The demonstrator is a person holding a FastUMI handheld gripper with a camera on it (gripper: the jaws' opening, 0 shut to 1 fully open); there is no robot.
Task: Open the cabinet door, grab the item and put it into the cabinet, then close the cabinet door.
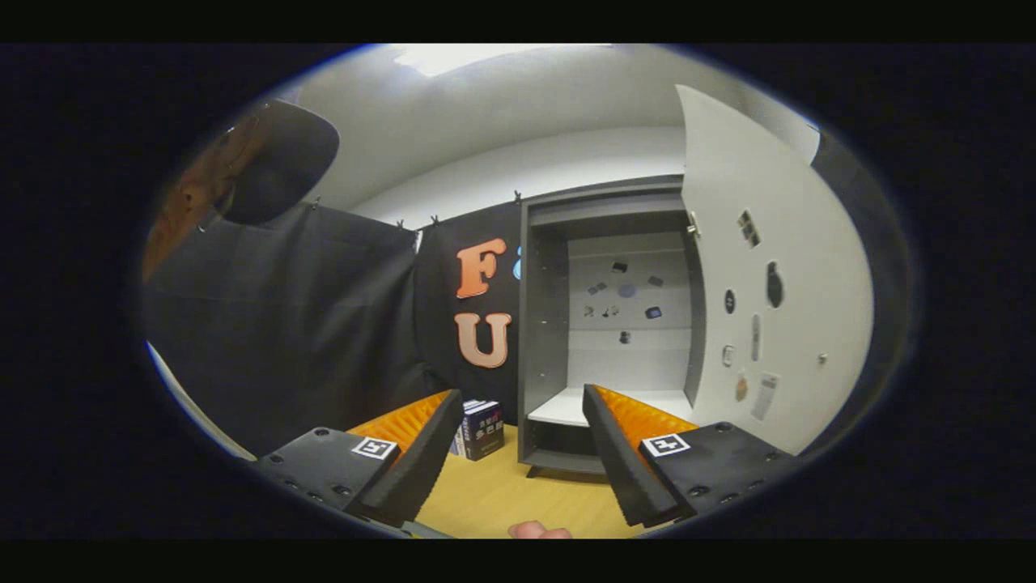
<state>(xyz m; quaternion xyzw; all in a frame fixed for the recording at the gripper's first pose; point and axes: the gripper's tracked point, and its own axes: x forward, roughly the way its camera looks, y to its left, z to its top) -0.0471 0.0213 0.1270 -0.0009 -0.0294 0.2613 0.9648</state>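
Note:
The grey cabinet (558,324) stands on the wooden table beyond my fingers, a little right of centre. Its white door (777,275) is swung wide open to the right, with stickers on its inner face. A white shelf (566,405) shows inside, bare where I can see it. A small dark box (483,429), the item, stands upright on the table just left of the cabinet, ahead of my left finger. My gripper (518,405) is open, with nothing between its fingers, short of both box and cabinet.
The wooden table (502,494) runs under the fingers. Black cloth walls hang behind and to the left of the box. A fingertip of a hand (538,530) shows at the near table edge. Small stickers dot the cabinet's back wall.

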